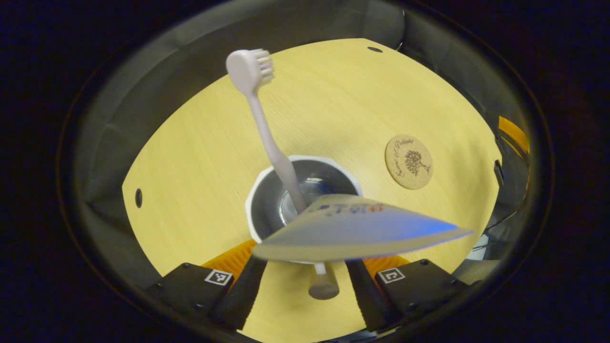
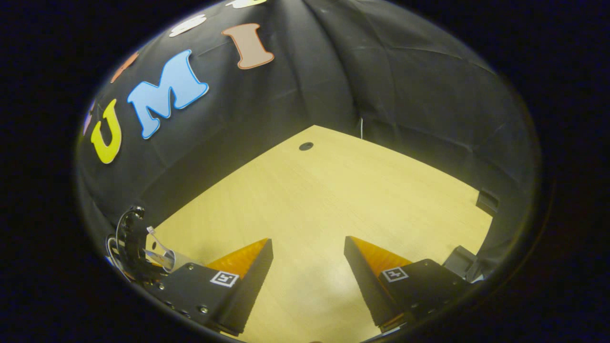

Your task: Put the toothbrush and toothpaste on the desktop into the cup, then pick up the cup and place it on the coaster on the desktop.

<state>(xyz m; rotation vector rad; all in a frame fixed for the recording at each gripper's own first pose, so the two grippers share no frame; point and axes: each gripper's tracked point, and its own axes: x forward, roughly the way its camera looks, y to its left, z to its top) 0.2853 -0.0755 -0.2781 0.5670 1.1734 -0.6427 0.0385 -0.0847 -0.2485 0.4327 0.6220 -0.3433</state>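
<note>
A white cup point(image 1: 253, 200) stands on the wooden desktop point(image 1: 200, 157) straight below my left gripper point(image 1: 307, 267). The pale toothbrush point(image 1: 267, 138) leans in the cup, head up towards the far left. The toothpaste tube point(image 1: 352, 228) hangs slightly blurred over the cup's near rim, its narrow end towards the cup and its wide flat edge across my fingertips. A pale rounded end point(image 1: 324, 286) shows under it, with a gap to each finger. The left fingers stand wide apart. The round wooden coaster point(image 1: 409, 162) lies to the cup's right. My right gripper point(image 2: 309, 240) is open over bare desktop point(image 2: 333, 190).
The desktop has small dark holes point(image 1: 138, 197) point(image 1: 374, 49) point(image 2: 306, 146) near its edges. Black cloth walls point(image 2: 381, 71) close it in at the back and sides. A black fitting with cables point(image 2: 133, 243) sits left of the right gripper.
</note>
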